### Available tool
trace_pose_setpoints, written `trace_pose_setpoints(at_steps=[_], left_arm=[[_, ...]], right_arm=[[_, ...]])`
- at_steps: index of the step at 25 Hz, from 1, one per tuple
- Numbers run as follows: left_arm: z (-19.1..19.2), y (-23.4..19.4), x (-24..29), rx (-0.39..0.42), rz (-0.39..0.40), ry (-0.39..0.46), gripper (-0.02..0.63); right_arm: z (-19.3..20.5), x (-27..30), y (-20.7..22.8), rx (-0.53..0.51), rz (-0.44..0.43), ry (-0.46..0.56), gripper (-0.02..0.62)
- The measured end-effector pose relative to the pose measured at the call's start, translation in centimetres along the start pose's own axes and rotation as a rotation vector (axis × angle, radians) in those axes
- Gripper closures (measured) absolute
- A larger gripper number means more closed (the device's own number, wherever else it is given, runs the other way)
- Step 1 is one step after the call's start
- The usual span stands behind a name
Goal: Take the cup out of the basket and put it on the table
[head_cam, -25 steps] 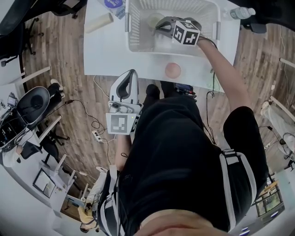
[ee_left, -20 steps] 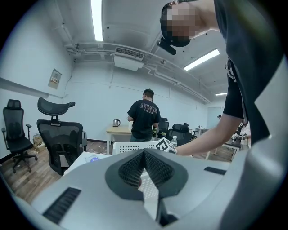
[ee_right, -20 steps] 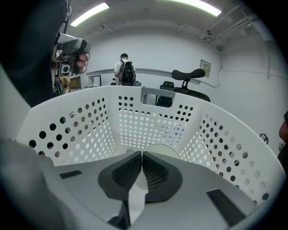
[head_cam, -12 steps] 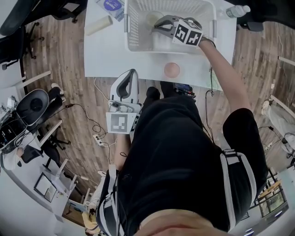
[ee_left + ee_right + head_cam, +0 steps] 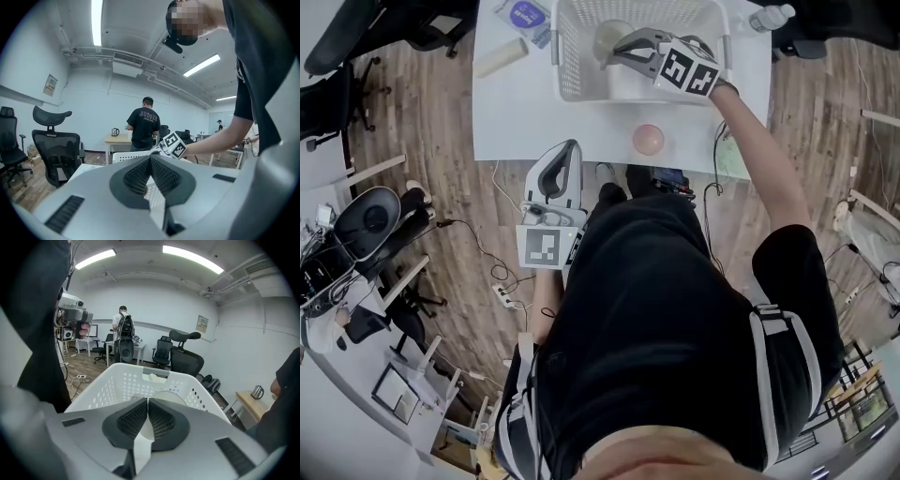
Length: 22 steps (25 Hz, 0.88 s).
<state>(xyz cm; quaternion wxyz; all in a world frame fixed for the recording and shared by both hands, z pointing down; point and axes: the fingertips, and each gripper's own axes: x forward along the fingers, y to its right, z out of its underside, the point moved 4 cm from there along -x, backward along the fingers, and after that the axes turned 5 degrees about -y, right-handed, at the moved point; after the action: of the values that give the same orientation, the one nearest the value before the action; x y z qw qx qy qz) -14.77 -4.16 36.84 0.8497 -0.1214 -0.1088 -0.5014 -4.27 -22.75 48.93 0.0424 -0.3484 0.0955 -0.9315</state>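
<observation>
A white perforated basket (image 5: 570, 66) stands on the white table (image 5: 514, 108) at the top of the head view. A pale cup (image 5: 609, 37) lies inside it. My right gripper (image 5: 621, 49) reaches into the basket from the right, its tips just beside the cup. Seen from the right gripper view, the jaws (image 5: 148, 401) are shut with nothing between them, and the cup's rim (image 5: 171, 397) shows just behind them inside the basket (image 5: 110, 387). My left gripper (image 5: 569, 147) hangs below the table's near edge, shut and empty (image 5: 150, 158).
A pink round object (image 5: 648, 139) sits on the table in front of the basket. A pale roll (image 5: 500, 56) and a blue-labelled item (image 5: 525, 13) lie to the left, a bottle (image 5: 766, 17) to the right. Office chairs and cables are on the wooden floor.
The head camera has shifted a little. My right gripper stays shut inside the basket beside the cup. The left gripper has not moved.
</observation>
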Motion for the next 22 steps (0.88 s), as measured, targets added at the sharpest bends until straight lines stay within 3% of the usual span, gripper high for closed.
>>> trace_pose_setpoints(at_steps=[11,22], left_arm=[[-0.1,0.6,-1.6,0.023,0.071,0.042,0.588],[0.0,0.4,-3.8,0.044,0.139,0.078,0.588]], right_arm=[[-5.1,-5.4,-2.0,-0.038,0.116,0.036,0.568],[-10.6,-10.1,-7.2,-0.082,0.222,0.056,0.568]])
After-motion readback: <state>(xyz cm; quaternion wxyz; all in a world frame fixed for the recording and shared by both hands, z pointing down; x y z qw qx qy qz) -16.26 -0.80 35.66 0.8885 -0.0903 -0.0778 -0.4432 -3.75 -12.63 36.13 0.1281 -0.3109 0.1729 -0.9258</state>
